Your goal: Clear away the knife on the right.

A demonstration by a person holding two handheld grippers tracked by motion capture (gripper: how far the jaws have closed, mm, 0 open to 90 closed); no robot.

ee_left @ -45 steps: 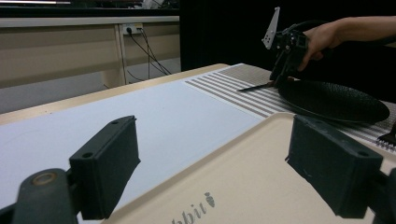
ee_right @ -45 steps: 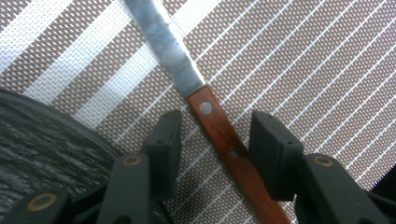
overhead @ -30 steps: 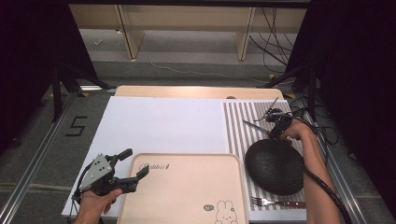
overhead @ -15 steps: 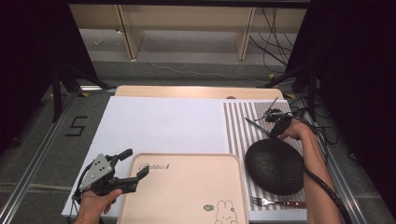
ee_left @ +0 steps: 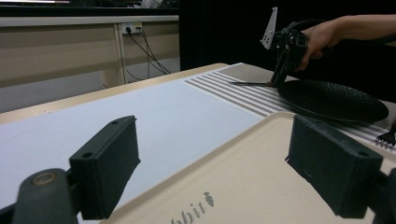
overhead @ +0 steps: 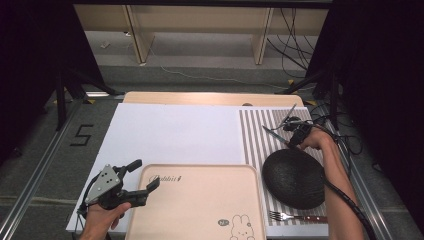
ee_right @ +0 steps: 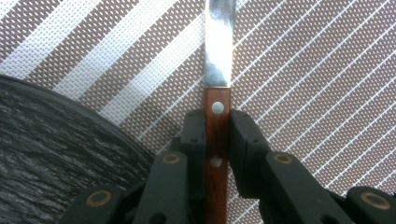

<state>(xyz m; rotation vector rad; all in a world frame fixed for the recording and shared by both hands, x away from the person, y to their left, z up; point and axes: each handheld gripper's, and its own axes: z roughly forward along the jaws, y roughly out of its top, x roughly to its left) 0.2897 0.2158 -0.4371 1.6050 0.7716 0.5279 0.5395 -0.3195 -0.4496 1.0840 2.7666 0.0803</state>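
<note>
Nothing on the table (overhead: 170,135) has shifted since a second ago except my right gripper (ee_right: 216,126), whose fingers have just been closing on the knife (ee_right: 217,84); both hands look parked where they were. Taking the black plate (overhead: 294,177) as my landmark: the knife lies on the striped mat (overhead: 260,135) just beyond the plate's far rim, the fork (overhead: 295,217) lies just past its near rim, and the tray (overhead: 200,200) sits beside it on the left.

I judge the grasp as made, the lift and the placing still to come. In the right gripper view the wooden handle runs straight between the fingers (ee_right: 194,135), both pads pressed on its sides, the blade pointing away. My left gripper (overhead: 141,176) hovers at the tray's far left corner, fingers spread wide, holding nothing
</note>
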